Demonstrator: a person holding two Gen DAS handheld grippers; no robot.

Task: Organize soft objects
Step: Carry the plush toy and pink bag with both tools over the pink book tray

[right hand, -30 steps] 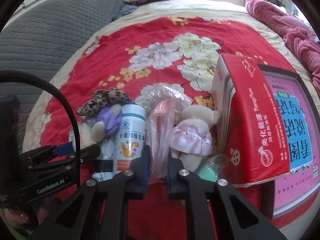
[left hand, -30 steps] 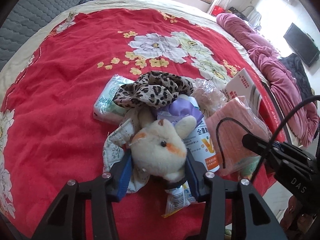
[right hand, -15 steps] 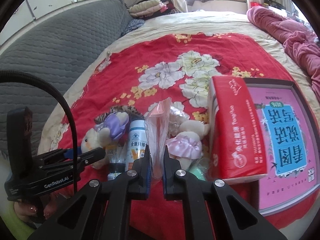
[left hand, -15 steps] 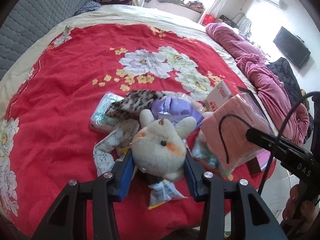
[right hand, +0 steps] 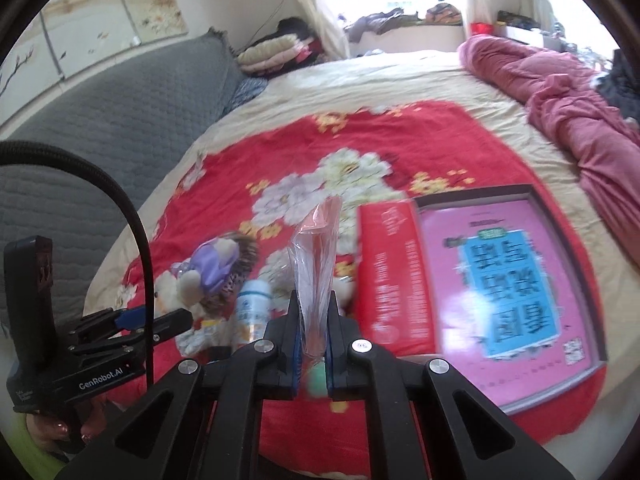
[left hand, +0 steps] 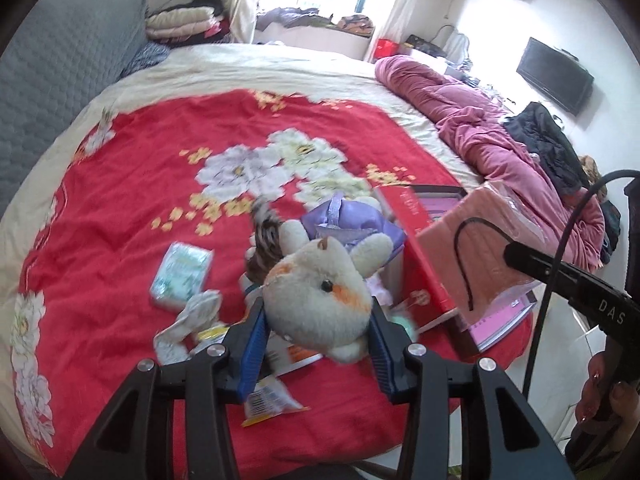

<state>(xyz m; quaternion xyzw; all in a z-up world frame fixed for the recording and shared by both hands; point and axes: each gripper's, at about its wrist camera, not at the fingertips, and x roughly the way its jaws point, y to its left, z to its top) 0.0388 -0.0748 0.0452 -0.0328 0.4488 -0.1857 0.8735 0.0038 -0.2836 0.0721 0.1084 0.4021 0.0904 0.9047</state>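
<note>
Left gripper (left hand: 316,320) squeezes the plush (left hand: 316,300); right gripper (right hand: 314,336) pinches the bag (right hand: 316,264) (crinkly plastic). Lift both slowly, clear of the bed's (left hand: 120,200) near edge.

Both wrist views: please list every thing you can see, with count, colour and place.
plush toy: 1, cream, purple dress, in left jaws
clear bag: 1, pink cloth inside, in right jaws
tissue pack: 1, pale green, on blanket
bottle: 1, white, in pile
red box: 1, beside book
book: 1, pink, blanket edge
blanket: 1, red floral, on bed
left gripper: 1, black
right gripper: 1, black
</note>
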